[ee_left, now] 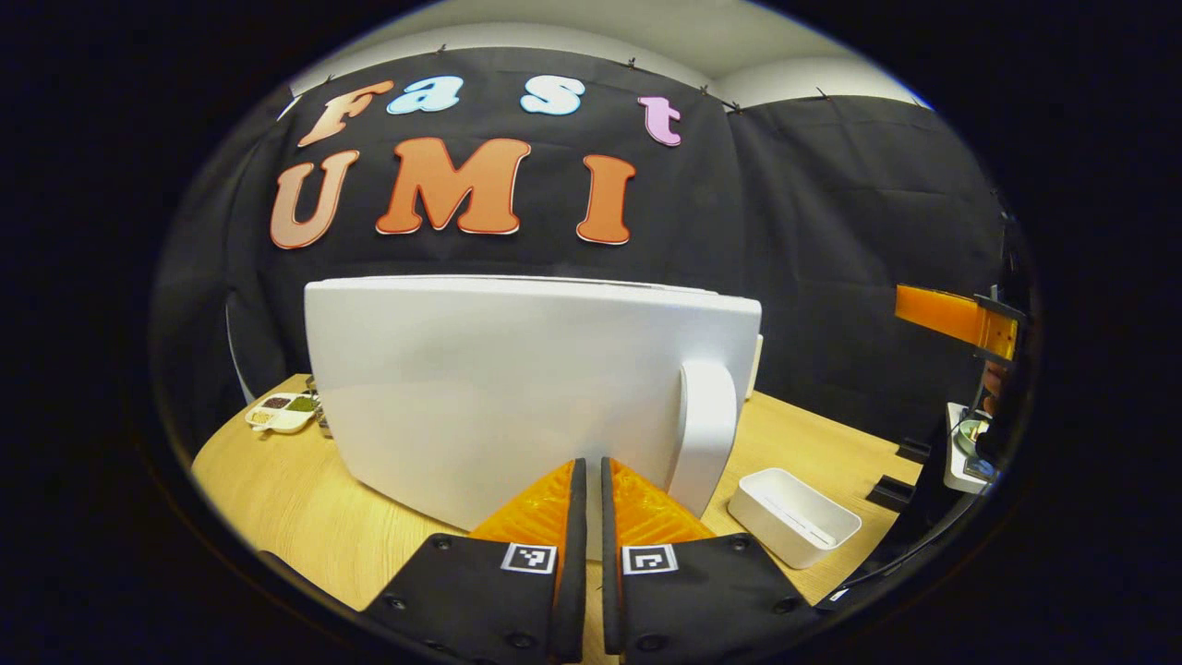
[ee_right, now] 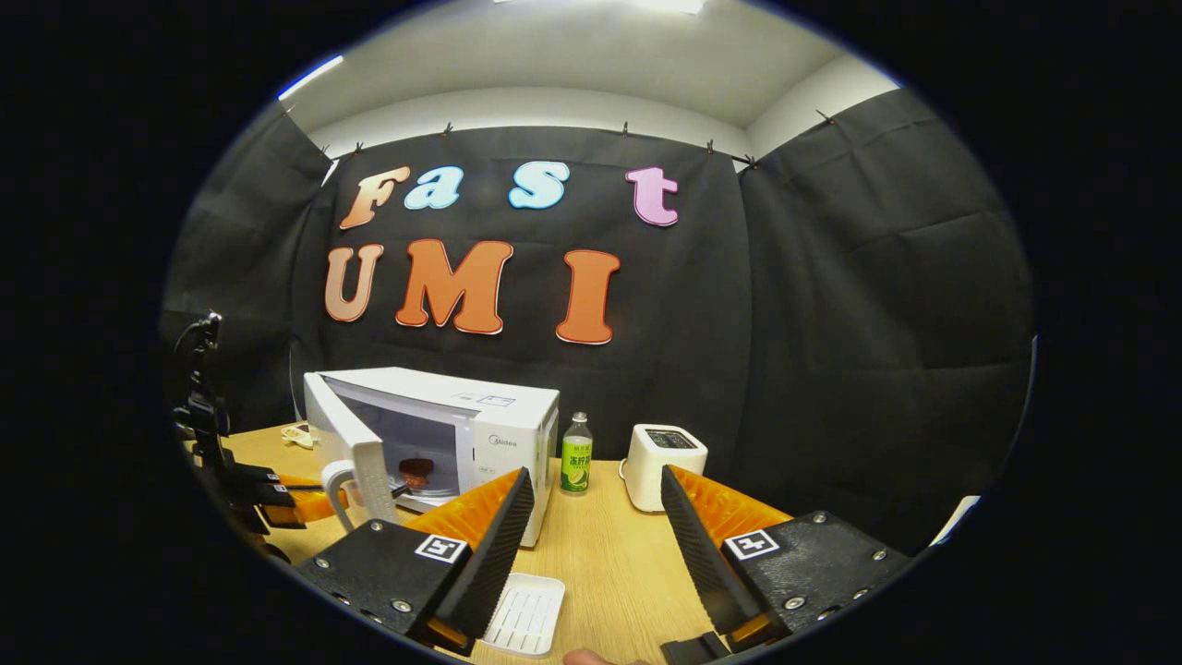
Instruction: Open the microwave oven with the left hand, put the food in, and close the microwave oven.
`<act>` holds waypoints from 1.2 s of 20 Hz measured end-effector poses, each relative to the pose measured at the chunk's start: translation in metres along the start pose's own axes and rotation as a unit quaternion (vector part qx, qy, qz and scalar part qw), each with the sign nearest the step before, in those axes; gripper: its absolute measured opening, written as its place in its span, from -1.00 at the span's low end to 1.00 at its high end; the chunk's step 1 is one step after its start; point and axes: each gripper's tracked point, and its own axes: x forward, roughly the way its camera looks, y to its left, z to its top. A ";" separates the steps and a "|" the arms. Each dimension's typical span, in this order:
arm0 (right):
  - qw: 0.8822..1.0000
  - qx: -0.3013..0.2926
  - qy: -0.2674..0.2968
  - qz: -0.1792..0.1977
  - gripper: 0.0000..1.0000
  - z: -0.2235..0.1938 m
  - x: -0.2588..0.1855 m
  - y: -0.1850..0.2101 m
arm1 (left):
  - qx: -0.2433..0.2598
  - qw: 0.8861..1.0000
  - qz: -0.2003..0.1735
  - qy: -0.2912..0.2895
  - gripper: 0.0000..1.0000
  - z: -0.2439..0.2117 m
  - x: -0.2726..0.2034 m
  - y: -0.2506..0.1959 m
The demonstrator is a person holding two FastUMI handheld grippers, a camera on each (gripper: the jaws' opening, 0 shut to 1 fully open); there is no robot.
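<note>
Jaws of the left gripper (ee_left: 594, 476) are clenched nearly together with nothing between them, their tips close against the outer face of the microwave door (ee_left: 517, 388), beside its one handle (ee_left: 706, 429). Jaws of the right gripper (ee_right: 596, 494) stand released and wide apart, well back from the oven. On the wooden counter (ee_right: 609, 554) lie two small white trays (ee_left: 794, 515) (ee_right: 526, 614), the second cut off behind a finger. Farther off, the microwave (ee_right: 480, 420) stands open, the door ajar; one reddish piece of food (ee_right: 416, 471) sits inside, hard to make out. Beyond are one green bottle (ee_right: 576, 454) and one toaster (ee_right: 661, 454).
</note>
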 end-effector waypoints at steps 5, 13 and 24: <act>1.000 0.009 0.003 -0.003 0.72 -0.007 0.005 -0.011 | 0.028 1.000 0.009 -0.001 -0.75 0.006 0.042 -0.008; 1.000 0.007 0.012 -0.006 0.72 -0.017 0.011 -0.017 | 0.012 0.999 0.029 0.015 -0.75 0.000 0.104 -0.002; 1.000 0.014 0.012 0.011 0.72 -0.021 0.019 -0.003 | -0.025 0.998 0.053 0.020 -0.90 -0.001 0.130 -0.006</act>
